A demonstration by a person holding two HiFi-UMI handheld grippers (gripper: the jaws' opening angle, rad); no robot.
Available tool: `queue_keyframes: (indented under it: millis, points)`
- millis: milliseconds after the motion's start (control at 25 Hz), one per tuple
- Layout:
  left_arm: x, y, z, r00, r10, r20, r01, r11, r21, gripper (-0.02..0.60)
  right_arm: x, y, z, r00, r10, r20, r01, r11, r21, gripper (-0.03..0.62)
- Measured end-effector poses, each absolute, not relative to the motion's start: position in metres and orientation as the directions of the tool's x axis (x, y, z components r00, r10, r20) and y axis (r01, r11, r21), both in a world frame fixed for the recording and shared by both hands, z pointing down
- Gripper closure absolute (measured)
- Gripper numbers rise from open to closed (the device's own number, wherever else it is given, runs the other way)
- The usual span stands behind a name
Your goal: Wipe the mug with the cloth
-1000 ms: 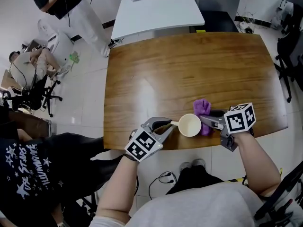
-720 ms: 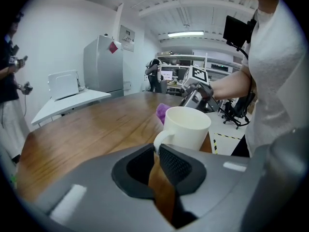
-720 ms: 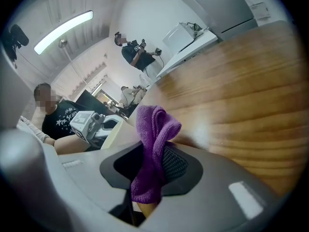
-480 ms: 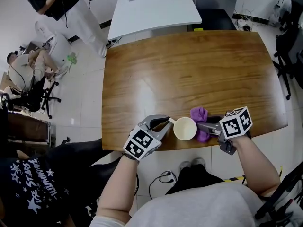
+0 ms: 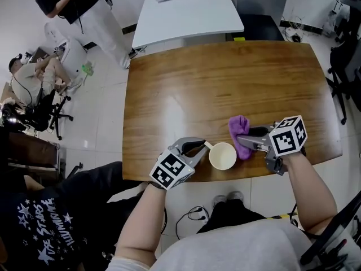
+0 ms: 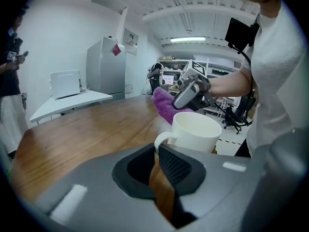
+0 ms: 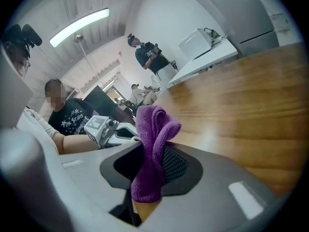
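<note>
A cream mug [image 5: 223,156] stands near the front edge of the wooden table [image 5: 225,78]. My left gripper [image 5: 204,146] is shut on the mug's handle [image 6: 161,138], and the mug body [image 6: 197,132] rises just beyond the jaws. My right gripper [image 5: 243,141] is shut on a purple cloth [image 5: 240,130], which hangs against the mug's far right side. In the right gripper view the cloth [image 7: 152,124] is bunched between the jaws of the right gripper [image 7: 149,154] and hides the mug. The left gripper [image 7: 108,129] shows behind the cloth.
A white table [image 5: 186,10] stands beyond the wooden one. A person [image 5: 79,4] stands at the upper left, and office chairs [image 5: 39,106] sit left of the table. Another chair [image 5: 344,55] is at the right. The mug is close to the table's front edge [image 5: 225,176].
The mug has slid a little toward the front edge with the left gripper. The cloth has shifted from the mug's right side toward its far right rim.
</note>
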State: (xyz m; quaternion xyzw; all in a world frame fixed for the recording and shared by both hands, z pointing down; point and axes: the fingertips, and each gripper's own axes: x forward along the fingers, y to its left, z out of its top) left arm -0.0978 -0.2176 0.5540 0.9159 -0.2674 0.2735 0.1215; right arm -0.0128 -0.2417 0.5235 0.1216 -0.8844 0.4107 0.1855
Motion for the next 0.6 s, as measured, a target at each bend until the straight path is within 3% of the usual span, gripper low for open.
queue_keyframes:
  millis: [360,600]
  points:
    - [-0.082,-0.228,0.553,0.722,-0.430,0.542,-0.559,-0.824,0.090,0.578,-0.025,-0.212,0.534,-0.914,0.071,0.399,-0.273,0.619,-0.736,0.487]
    - [-0.076,-0.230,0.552,0.730,-0.420,0.539,-0.552,-0.828,0.102,0.575,-0.025,-0.208,0.559,-0.885,0.097,0.454,-0.307,0.611,-0.730,0.488]
